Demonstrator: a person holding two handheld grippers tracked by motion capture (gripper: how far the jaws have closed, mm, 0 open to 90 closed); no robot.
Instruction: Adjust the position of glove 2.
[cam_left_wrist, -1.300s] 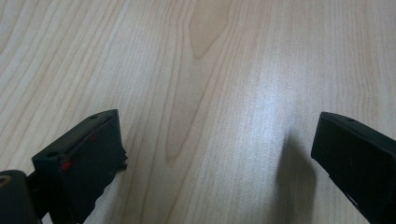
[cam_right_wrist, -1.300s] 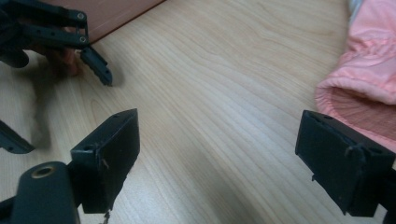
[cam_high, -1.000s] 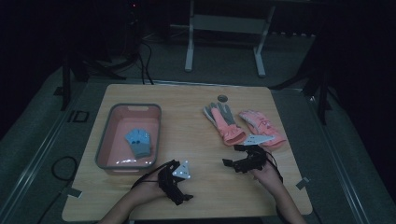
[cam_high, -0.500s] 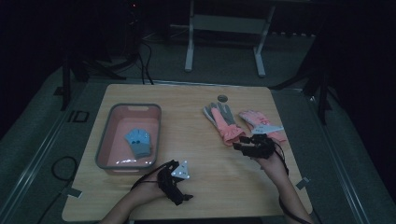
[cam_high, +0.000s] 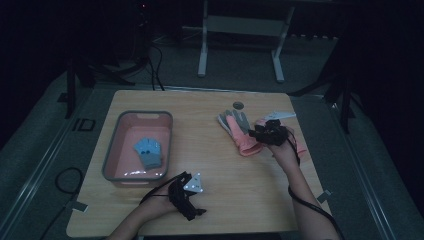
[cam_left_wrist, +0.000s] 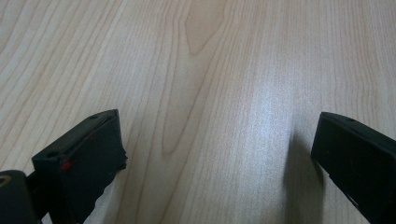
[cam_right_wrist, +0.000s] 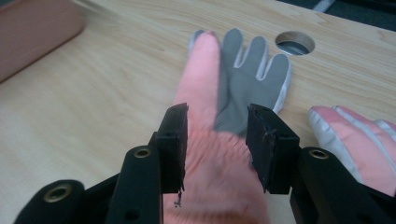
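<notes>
Three gloves are lying in sight: a pink-and-grey glove (cam_right_wrist: 219, 135) and a second pink glove (cam_right_wrist: 355, 140) side by side on the wooden surface (cam_high: 210, 145), and a blue glove (cam_high: 148, 152) sitting inside the pink tub (cam_high: 111, 159). The right gripper (cam_high: 259, 131) is hanging over the pink-and-grey glove's cuff with its fingers (cam_right_wrist: 173, 140) just closing in on either side of the fabric, though I cannot tell whether they are pinching it yet. The left gripper (cam_high: 192, 210) is resting near the front edge, fingers (cam_left_wrist: 84, 158) spread wide over bare wood, while a round hole (cam_right_wrist: 294, 43) is sitting just past the grey fingertips and the second glove is half hidden by the right hand.
</notes>
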